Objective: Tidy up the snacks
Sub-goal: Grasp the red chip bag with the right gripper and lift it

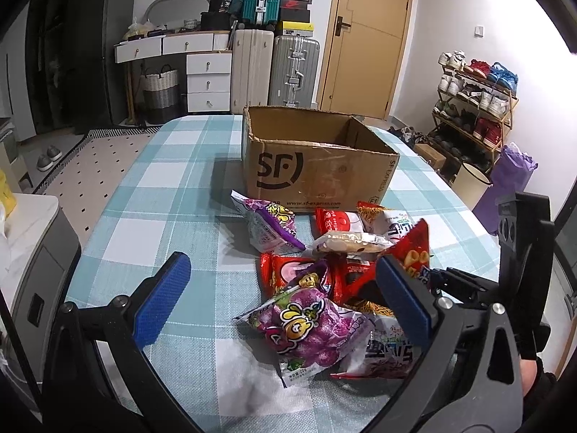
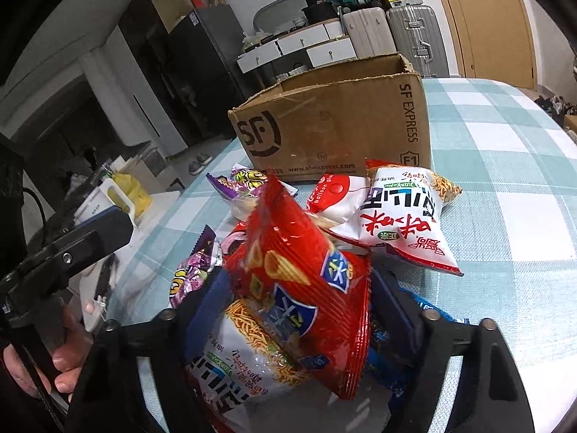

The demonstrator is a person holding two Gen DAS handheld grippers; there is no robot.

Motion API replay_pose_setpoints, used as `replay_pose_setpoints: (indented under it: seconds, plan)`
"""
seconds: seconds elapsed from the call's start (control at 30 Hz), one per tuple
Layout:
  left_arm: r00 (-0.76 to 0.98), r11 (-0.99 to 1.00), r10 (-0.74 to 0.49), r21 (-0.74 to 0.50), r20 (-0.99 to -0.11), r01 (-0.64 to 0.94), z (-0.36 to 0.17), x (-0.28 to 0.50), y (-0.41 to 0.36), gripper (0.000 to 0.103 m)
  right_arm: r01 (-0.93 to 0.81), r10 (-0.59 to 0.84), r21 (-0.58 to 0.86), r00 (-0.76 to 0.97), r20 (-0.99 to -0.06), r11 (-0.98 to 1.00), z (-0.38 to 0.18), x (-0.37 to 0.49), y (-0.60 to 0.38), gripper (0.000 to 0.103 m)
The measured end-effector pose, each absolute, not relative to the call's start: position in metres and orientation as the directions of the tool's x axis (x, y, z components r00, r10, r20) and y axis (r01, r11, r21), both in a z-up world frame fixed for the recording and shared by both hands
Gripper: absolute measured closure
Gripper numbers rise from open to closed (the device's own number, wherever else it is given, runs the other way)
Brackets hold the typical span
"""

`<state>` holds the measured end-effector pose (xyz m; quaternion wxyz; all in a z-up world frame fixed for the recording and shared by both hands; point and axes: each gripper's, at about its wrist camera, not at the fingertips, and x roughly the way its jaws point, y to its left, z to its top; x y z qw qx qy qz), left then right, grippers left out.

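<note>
Right tongs (image 2: pixel 301 310) sit closest to the lens in the right wrist view, blue pads pinching a red ridged chip bag (image 2: pixel 306 288) from both sides; bag stands upright betw. the fingers. Just under it, a white noodle-snack bag (image 2: pixel 238 361) lies against the left pad; can't tell if it's gripped too. Blue wrapper (image 2: pixel 425 306) shows beside the right finger.

Left tongs (image 1: pixel 281 299) are spread wide, nothing betw. the pads, hovering over the pile w/ a purple grape-candy bag (image 1: pixel 306 328) directly below. Right-hand pad overlaps red packets (image 1: pixel 288 270) in the view.

Further out: rest of the snacks lie in a loose heap on the checked teal/white tablecloth (image 1: pixel 144 216) — a second purple bag (image 1: pixel 268 225), a clear-wrapped biscuit pack (image 1: pixel 349 243) on top of red/white packs, another white noodle bag (image 2: pixel 404 216) near the box. Cardboard SF box (image 1: pixel 313 166) stands open-topped just behind the heap, nearest packs at its front wall; inside not visible enough to tell contents.

Bkgd: suitcases (image 1: pixel 274 68), white drawers (image 1: pixel 207 79), yellow door (image 1: pixel 368 36), shoe rack (image 1: pixel 476 101).
</note>
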<state>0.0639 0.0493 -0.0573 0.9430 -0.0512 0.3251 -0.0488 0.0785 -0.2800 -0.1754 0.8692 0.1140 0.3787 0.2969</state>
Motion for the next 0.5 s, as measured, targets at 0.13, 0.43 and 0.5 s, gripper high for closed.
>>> replay_pose_setpoints:
  seconds: [0.13, 0.43, 0.5]
  plan:
    - [0.787, 0.99, -0.122, -0.128, -0.604, 0.055, -0.056, 0.061, 0.051, 0.001, -0.427, 0.621, 0.45, 0.531, -0.577, 0.784, -0.176, 0.078, -0.286, 0.044]
    - [0.791, 0.992, -0.111, -0.118, -0.602, 0.05, -0.05, 0.052, 0.052, 0.001, -0.42, 0.629, 0.47, 0.555, -0.544, 0.776, -0.172, 0.069, -0.298, 0.052]
    - [0.791, 0.992, -0.109, -0.116, -0.602, 0.049, -0.05, 0.051, 0.052, 0.001, -0.42, 0.634, 0.477, 0.563, -0.53, 0.772, -0.17, 0.066, -0.302, 0.052]
